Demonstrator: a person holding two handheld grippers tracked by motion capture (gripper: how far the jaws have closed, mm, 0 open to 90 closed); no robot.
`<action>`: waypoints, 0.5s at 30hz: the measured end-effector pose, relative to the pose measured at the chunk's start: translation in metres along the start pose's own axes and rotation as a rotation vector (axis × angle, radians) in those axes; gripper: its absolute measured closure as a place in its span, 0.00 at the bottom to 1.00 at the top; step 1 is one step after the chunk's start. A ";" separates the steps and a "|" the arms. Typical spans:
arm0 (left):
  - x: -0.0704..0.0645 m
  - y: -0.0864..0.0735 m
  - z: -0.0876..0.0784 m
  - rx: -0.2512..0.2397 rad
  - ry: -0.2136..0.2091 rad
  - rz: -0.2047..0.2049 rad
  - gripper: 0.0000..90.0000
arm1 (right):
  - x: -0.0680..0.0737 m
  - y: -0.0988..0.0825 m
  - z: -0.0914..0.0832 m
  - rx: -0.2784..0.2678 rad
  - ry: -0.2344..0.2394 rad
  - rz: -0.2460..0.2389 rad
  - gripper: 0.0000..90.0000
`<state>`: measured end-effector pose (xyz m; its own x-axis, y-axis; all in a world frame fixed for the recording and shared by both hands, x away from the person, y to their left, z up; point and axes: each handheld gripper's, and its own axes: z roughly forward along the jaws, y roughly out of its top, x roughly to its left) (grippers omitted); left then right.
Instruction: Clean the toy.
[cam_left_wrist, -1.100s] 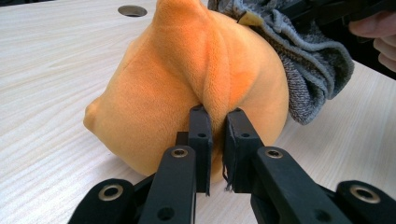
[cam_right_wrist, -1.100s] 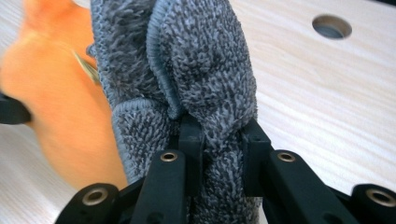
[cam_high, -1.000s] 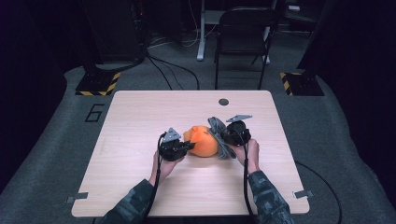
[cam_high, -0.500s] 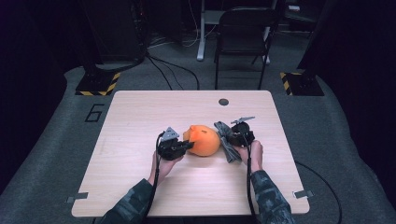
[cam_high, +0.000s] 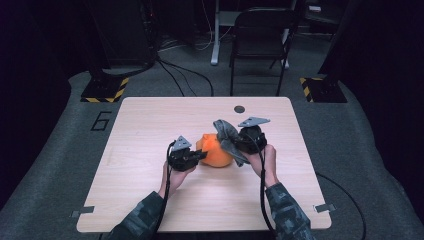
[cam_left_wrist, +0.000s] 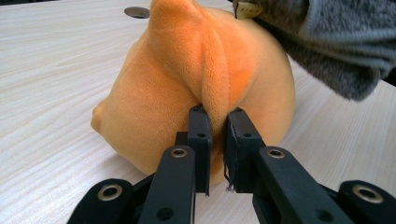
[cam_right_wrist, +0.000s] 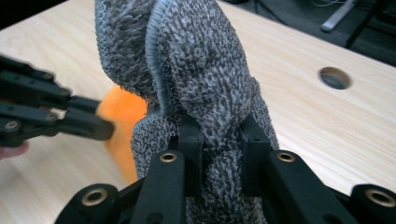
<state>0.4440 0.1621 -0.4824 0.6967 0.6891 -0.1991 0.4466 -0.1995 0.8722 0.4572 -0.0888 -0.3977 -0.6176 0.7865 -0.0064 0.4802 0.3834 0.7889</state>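
An orange plush toy (cam_high: 218, 151) lies at the middle of the wooden table (cam_high: 150, 125). My left gripper (cam_high: 200, 156) is shut on a raised fold of its orange fabric (cam_left_wrist: 215, 100), as the left gripper view shows close up. A grey terry cloth (cam_high: 228, 137) is bunched between the jaws of my right gripper (cam_high: 241, 141), which is shut on it. The cloth (cam_right_wrist: 187, 79) rises in a thick twisted wad above the jaws and drapes against the right side of the toy (cam_right_wrist: 122, 116). In the right gripper view the left gripper (cam_right_wrist: 100, 127) comes in from the left.
A round cable hole (cam_high: 239, 108) sits near the table's far edge. Behind the table stand a dark folding chair (cam_high: 260, 45) and two stands with yellow-black striped bases (cam_high: 104, 89). Cables run across the grey floor.
The right gripper has lifted the grey cloth and moved it slightly back and right along the toy's side. The left gripper keeps its hold on the toy in about the same place.
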 end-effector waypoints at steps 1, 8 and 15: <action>0.000 0.000 0.000 0.001 0.000 0.001 0.90 | 0.002 0.000 0.003 0.008 0.000 -0.015 0.83; 0.000 0.000 0.001 0.000 0.008 0.001 0.88 | 0.002 -0.011 0.024 0.043 0.021 -0.013 0.83; -0.010 0.000 0.001 0.015 0.073 0.127 0.61 | 0.002 -0.015 0.030 0.041 0.003 -0.009 0.83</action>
<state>0.4374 0.1549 -0.4810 0.7058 0.7063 -0.0542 0.3659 -0.2980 0.8817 0.4680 -0.0786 -0.4276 -0.6236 0.7816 -0.0111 0.5002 0.4099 0.7627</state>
